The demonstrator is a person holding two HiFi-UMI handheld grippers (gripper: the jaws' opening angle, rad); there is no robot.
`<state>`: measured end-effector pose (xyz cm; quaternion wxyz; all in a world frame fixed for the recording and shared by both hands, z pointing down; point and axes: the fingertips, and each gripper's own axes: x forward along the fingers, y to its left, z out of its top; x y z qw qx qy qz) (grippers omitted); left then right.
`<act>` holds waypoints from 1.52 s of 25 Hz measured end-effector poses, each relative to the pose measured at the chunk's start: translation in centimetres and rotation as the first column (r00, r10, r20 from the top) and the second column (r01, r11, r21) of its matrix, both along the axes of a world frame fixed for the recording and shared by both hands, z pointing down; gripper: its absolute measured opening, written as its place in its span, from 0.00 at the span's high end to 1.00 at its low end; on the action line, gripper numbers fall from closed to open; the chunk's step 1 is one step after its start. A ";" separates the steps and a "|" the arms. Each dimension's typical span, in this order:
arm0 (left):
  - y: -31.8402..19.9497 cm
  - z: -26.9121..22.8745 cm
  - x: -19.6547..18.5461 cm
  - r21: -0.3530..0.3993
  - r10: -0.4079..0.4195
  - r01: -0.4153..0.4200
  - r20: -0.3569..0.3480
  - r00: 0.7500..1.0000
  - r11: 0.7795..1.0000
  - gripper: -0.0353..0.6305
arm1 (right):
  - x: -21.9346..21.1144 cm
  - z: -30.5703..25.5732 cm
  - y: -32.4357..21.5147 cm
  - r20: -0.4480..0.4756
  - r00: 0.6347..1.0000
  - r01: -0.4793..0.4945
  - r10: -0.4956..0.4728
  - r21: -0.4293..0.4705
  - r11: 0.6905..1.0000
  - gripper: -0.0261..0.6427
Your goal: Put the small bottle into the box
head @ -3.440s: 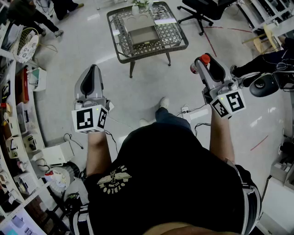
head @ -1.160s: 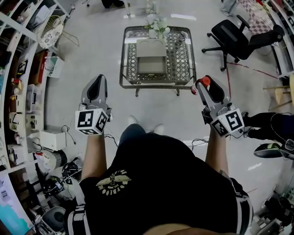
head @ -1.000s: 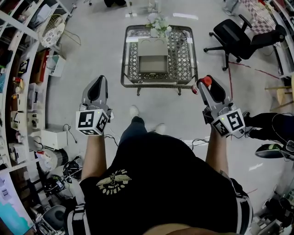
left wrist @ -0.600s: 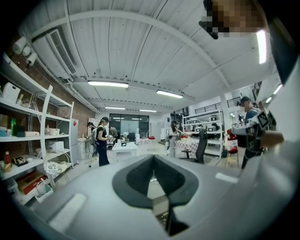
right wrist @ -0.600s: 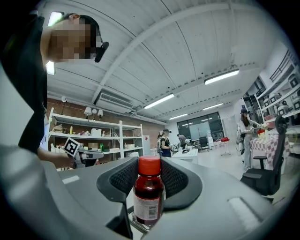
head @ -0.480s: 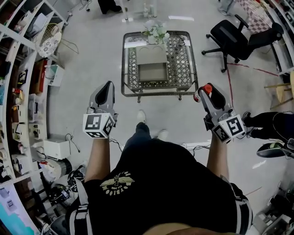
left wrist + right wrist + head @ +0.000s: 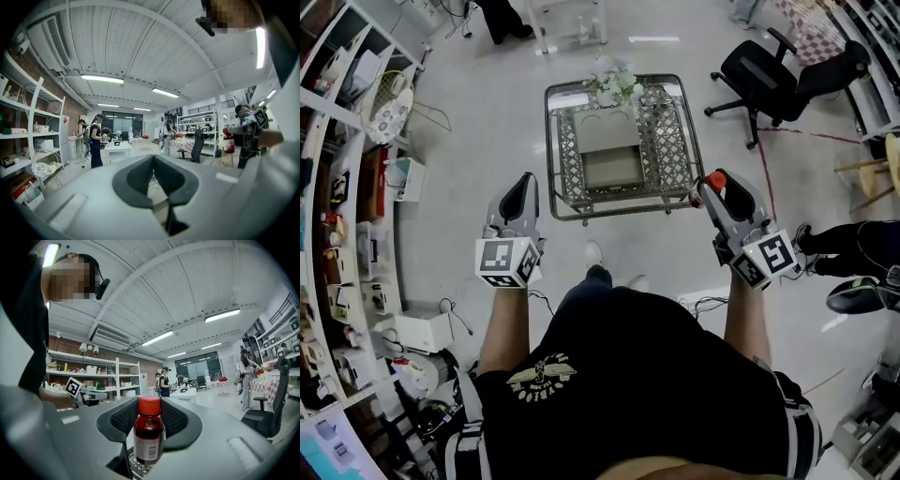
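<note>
The small bottle [image 7: 149, 437], dark red with a red cap and a white label, stands upright between the pads of my right gripper [image 7: 149, 418], which is shut on it. In the head view its red cap [image 7: 715, 179] shows at the tip of the right gripper [image 7: 713, 189], just off the table's near right corner. The box [image 7: 609, 136], an open grey-beige carton, sits on the middle of the lattice-topped table [image 7: 670, 150]. My left gripper [image 7: 523, 187] hovers left of the table's near edge, and its jaws [image 7: 153, 161] meet with nothing between them.
A bunch of flowers [image 7: 614, 84] stands at the table's far end. A black office chair [image 7: 759, 70] is at the right, shelving [image 7: 337, 187] along the left wall. Cables and a white unit [image 7: 422, 330] lie on the floor. People stand in the distance.
The person has walked up to the table, so it now lies just ahead of both grippers. The bottle has stayed in the right gripper throughout.
</note>
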<state>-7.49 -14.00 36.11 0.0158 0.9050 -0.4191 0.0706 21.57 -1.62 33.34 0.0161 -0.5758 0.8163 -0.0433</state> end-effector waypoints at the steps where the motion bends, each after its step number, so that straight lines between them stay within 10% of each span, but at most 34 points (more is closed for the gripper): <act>1: -0.8 0.0 0.1 0.000 0.010 -0.010 -0.002 1.000 1.000 0.95 | -0.2 -0.2 -0.7 -0.007 1.000 -0.003 0.003 0.000 1.000 0.72; 19: -15.8 -0.6 -0.5 0.034 0.151 -0.149 -0.049 0.987 0.988 0.95 | -4.8 -1.6 -14.3 -0.097 0.992 -0.082 0.081 -0.010 0.997 0.72; 38: -21.7 9.2 6.0 -0.140 0.106 -0.109 -0.031 0.994 0.984 0.95 | -4.0 10.3 -26.7 -0.107 0.983 0.120 -0.149 -0.238 0.964 0.72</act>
